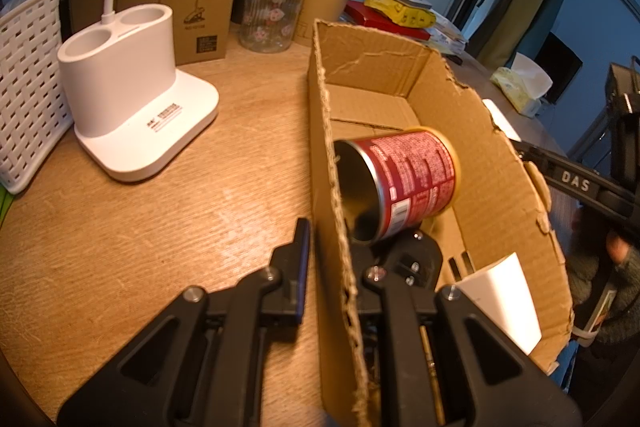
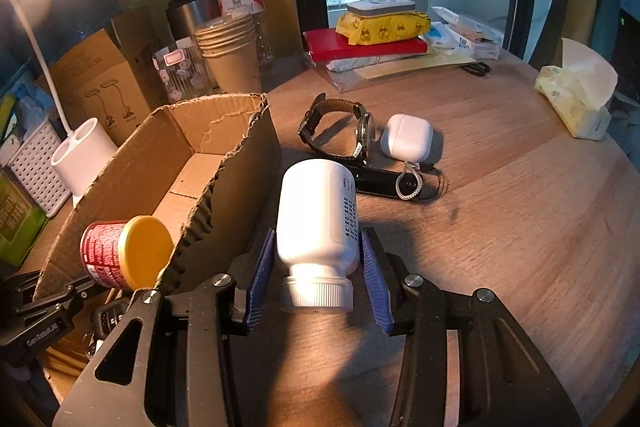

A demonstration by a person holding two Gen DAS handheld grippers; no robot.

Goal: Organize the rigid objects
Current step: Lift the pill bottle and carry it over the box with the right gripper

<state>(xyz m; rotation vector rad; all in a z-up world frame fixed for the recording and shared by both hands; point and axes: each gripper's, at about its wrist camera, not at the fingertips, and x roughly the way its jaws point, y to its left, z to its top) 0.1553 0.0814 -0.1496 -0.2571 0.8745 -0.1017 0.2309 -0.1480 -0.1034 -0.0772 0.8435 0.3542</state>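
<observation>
A torn-edged cardboard box (image 1: 492,163) stands on the wooden table. Inside it a red can (image 1: 404,183) with a yellow lid (image 2: 146,251) lies on its side, near a white object (image 1: 504,303) at the near end. My left gripper (image 1: 360,239) is shut on the box's left wall, one finger outside and one inside. Right of the box (image 2: 236,155), my right gripper (image 2: 320,239) is shut on a white bottle (image 2: 316,211). The bottle's cap points toward the camera and the blue pads (image 2: 260,275) press on both its sides.
Beyond the bottle lie a wristwatch (image 2: 340,131), a white earbud case (image 2: 406,141) and a black stick-shaped device (image 2: 376,183). A tissue pack (image 2: 572,99) sits far right. Left of the box stand a white lamp base (image 1: 132,99), a basket (image 1: 28,87), paper cups (image 2: 232,55) and a glass (image 1: 272,11).
</observation>
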